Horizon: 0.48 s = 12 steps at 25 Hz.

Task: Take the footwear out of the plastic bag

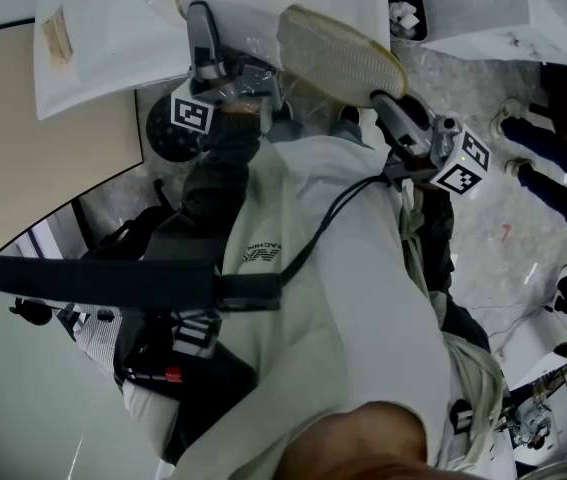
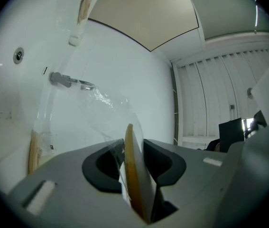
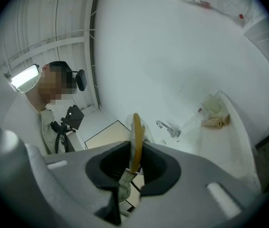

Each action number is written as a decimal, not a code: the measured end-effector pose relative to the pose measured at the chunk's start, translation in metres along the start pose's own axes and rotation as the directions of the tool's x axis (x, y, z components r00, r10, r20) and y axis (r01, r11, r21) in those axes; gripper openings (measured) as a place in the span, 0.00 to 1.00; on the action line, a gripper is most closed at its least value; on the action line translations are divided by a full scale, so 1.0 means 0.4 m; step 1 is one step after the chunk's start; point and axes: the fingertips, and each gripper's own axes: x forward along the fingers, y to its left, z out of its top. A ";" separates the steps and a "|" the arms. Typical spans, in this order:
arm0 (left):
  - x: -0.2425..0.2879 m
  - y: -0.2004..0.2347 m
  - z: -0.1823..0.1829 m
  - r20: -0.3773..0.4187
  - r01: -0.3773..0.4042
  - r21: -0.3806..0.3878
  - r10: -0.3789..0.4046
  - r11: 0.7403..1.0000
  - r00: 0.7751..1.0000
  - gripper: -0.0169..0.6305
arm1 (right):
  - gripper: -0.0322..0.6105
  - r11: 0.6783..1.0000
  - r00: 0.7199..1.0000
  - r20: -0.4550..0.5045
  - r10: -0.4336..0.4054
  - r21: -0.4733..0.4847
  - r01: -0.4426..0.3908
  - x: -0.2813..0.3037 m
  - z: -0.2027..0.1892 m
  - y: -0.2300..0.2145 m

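- The left tool (image 2: 133, 152) is pinched on the clear plastic bag (image 2: 103, 103) and a thin tan edge (probably the sole).
- The slipper (image 1: 338, 58) sits top centre, sole up.
- The right tool (image 3: 135, 151) is clamped on its sole edge.
- Likely step: drawing the slipper free. Next, pull the tools apart so the film slides off.
- A white desk (image 1: 103, 68) fills the upper left, with speckled floor (image 1: 483, 78) at right.

The slipper (image 1: 338, 60) has a rough, dimpled cream sole. The plastic bag (image 2: 103, 109) is clear, glossy, crinkled film. The left tongs (image 2: 133, 165) and right tongs (image 3: 134, 161) are matt grey plastic with black matt pads (image 3: 108, 167). The desk (image 3: 162, 65) is smooth and white.
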 end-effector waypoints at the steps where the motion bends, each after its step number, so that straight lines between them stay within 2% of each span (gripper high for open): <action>1: 0.001 -0.001 0.004 0.000 0.000 0.006 0.000 1.000 1.000 0.17 | 0.15 1.000 1.000 0.000 -0.001 -0.005 0.001 -0.006 0.002 0.002; 12: 0.005 -0.007 0.040 0.013 -0.003 0.047 0.002 0.999 1.000 0.08 | 0.15 0.999 1.000 0.012 0.003 -0.036 -0.002 -0.065 0.027 0.024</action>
